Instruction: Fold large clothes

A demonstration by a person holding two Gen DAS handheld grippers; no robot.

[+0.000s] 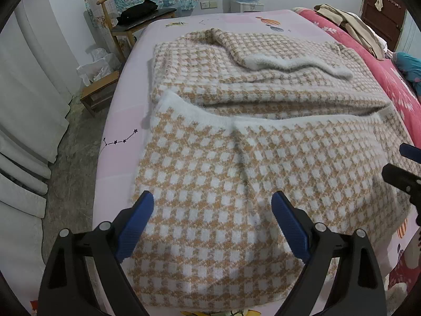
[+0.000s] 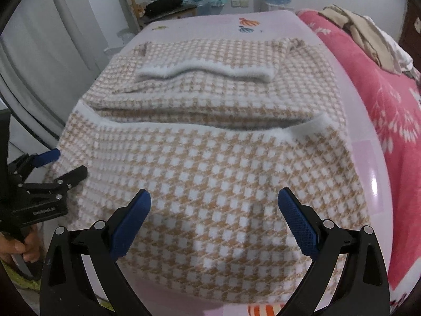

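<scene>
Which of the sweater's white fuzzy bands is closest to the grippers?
The long white fuzzy hem band across the checked sweater's folded-up lower half; the wavy white cuff band lies farther away.

A wooden chair (image 1: 131, 13) stands against the white wall (image 1: 63, 5) on a grey floor (image 1: 71, 147).

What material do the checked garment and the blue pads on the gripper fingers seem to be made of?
Checked garment: probably a soft, brushed knit, wool or acrylic; its white edge band looks fuzzy and the surface is matte. Blue pads: probably rubber or moulded plastic; their faces show a fine ribbed or gridded texture and little shine.
</scene>
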